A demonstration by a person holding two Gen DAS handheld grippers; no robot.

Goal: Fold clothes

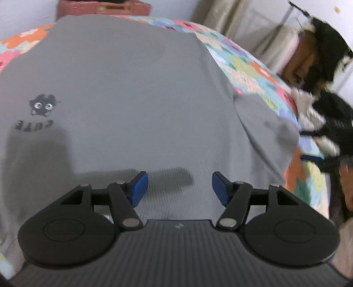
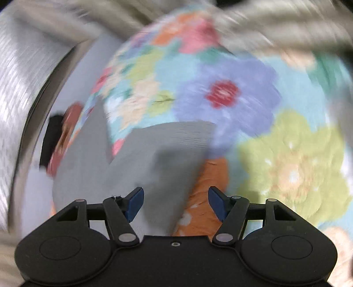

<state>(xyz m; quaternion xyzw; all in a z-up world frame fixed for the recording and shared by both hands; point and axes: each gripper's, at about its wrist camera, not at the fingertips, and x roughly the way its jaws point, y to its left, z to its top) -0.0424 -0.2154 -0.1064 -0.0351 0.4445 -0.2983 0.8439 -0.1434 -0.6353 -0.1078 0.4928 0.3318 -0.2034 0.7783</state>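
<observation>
**Grey shirt spread flat, both tools empty before the fold**

Flower-patterned bedding [image 1: 249, 68] in pink, orange, green and blue covers the bed that serves as the work surface, and pale walls and a beige curtain [image 1: 222, 17] close the room behind it. A reddish-pink case [image 1: 103, 7] stands beyond the far edge of the grey shirt [image 1: 123, 92]. Past the shirt's sleeve side, off the bed, lies a blurred heap of dark and white things that I cannot identify.

The grey shirt lies spread flat on the bedding, its small cartoon print [image 1: 43, 106] and lettering facing up, and one sleeve [image 1: 267, 132] angles out from the body toward the bed's edge. No fold shows in it, so the task looks to be at its start.

The left tool [image 1: 179, 187] hovers over the shirt's body with its blue pads apart and nothing between them. The right tool [image 2: 175, 203] likewise stands open and empty, just above the sleeve [image 2: 154, 159] where the grey cloth meets the bedding; this view is heavily smeared.

Judging from this, the next move calls for pinching the cloth at two points, probably the sleeve and a nearby edge, and carrying them inward over the shirt's body. Thin fabric lying flat needs the pads pressed low to catch only one layer.
</observation>
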